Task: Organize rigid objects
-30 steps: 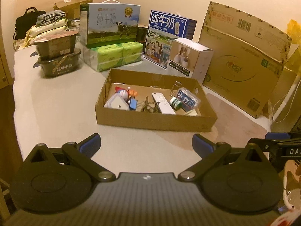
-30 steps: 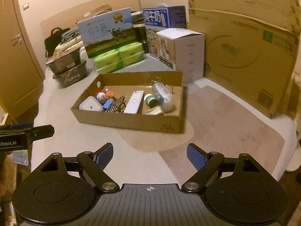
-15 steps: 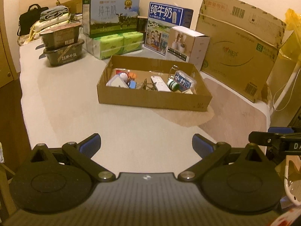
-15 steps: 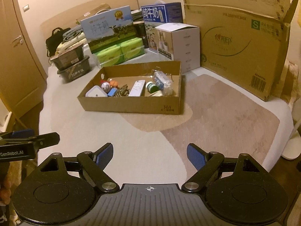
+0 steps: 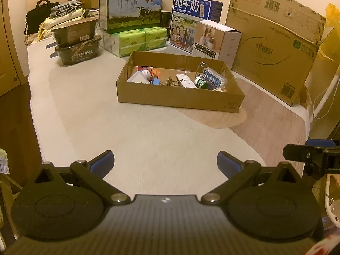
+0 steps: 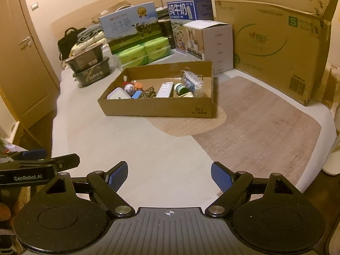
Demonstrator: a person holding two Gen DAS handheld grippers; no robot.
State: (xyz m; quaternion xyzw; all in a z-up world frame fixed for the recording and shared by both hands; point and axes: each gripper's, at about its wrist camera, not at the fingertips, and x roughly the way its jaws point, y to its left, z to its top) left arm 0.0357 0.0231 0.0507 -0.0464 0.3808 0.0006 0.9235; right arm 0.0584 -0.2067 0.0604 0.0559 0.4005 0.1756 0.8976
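A shallow cardboard box lies on the pale bed cover and holds several small items: a white case, a round toy, a white remote, a green-capped bottle and a blue packet. My left gripper hangs open over the cover, well short of the box, nothing between its fingers. My right gripper is open too, empty, equally far back. Each gripper shows at the edge of the other's view.
Behind the box stand milk cartons, green tissue packs, black food trays, a white carton and a large cardboard box. A brown mat covers the bed's right part. A wooden door is at left.
Both grippers have drawn back from the cardboard box, which now looks smaller and farther away. Their jaws stayed open and empty.
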